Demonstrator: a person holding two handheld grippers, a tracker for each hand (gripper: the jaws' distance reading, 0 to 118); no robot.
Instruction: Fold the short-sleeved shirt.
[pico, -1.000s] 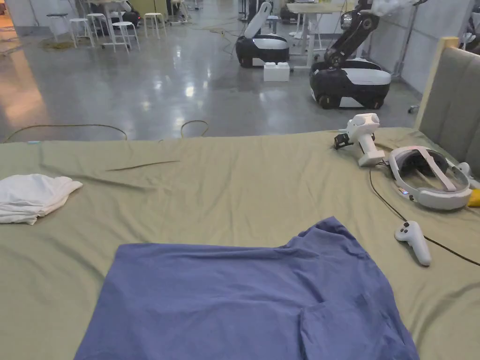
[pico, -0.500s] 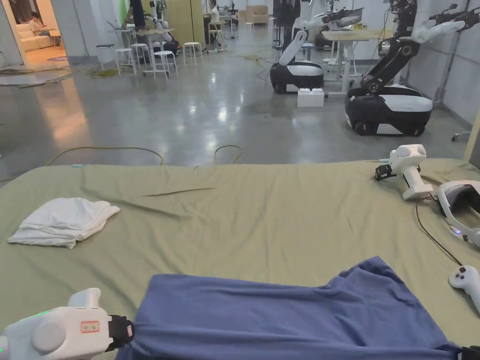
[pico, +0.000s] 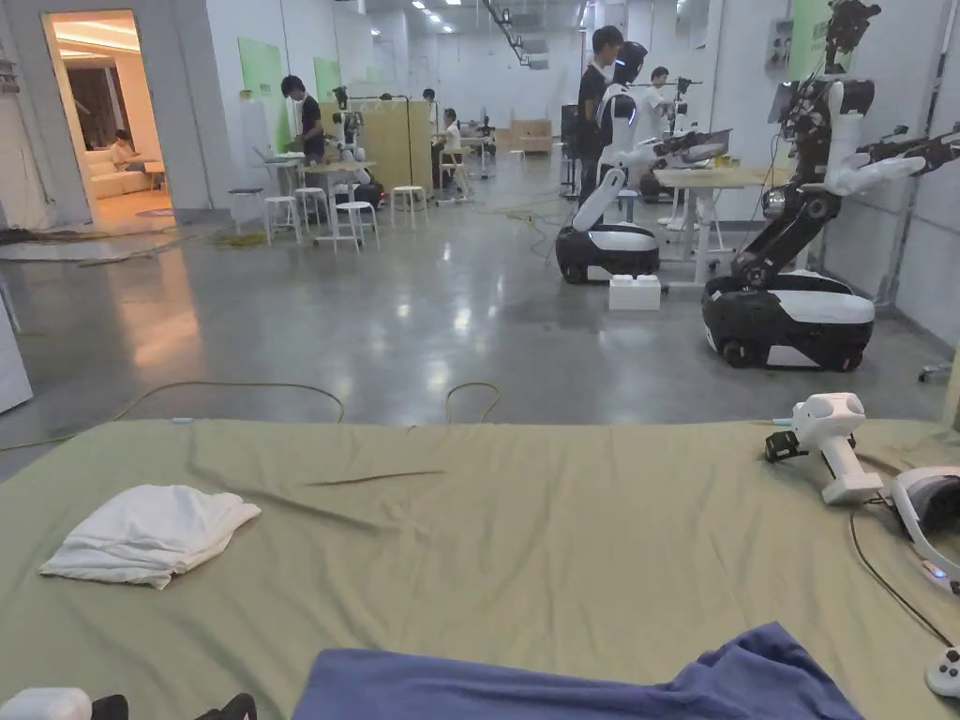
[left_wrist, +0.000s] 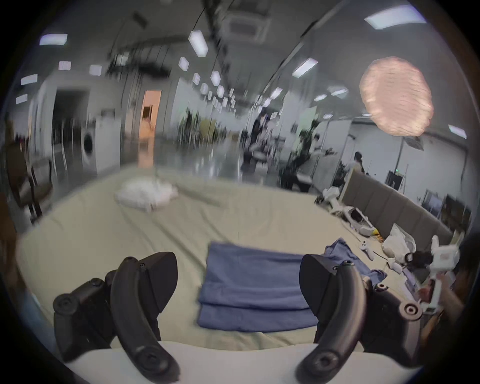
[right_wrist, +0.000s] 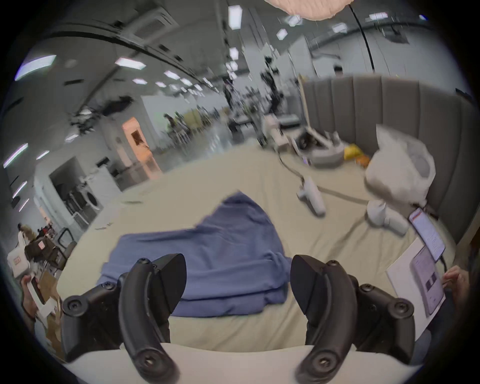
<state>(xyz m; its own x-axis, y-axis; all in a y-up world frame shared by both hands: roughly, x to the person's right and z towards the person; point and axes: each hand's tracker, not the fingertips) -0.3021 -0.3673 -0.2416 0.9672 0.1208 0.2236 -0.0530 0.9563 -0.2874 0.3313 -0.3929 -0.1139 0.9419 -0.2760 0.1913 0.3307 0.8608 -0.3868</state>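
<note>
Shirt (left_wrist: 255, 285) is what matters for me now: the blue short-sleeved one lies on the green bed sheet (pico: 525, 544), near my edge of the bed, and it looks already folded over once, because in both gripper views I see two layers stacked along the near border. Its long axis runs across, from my left to my right, so the folded body is toward the left and one loose sleeve part (right_wrist: 241, 207) stands out toward the far right. From the left gripper (left_wrist: 237, 283) the shirt lies straight ahead and lower, between the jaws in that picture but apart from them; the jaws are spread wide and hold nothing. From the right gripper (right_wrist: 237, 280) it lies also ahead, with the near folded edge just in front; these jaws too are spread and empty. I judge both hands are about equally near, the left to the folded end, the right to the end with the sleeve. For the next fold I think each gripper must go down onto its own end of the near edge, and the right side needs more care, since the cloth is uneven there. On the far left of the sheet rests a folded white cloth (pico: 150, 534), well apart from the shirt, and at the right a white controller (right_wrist: 311, 194) lies near the sleeve.
</note>
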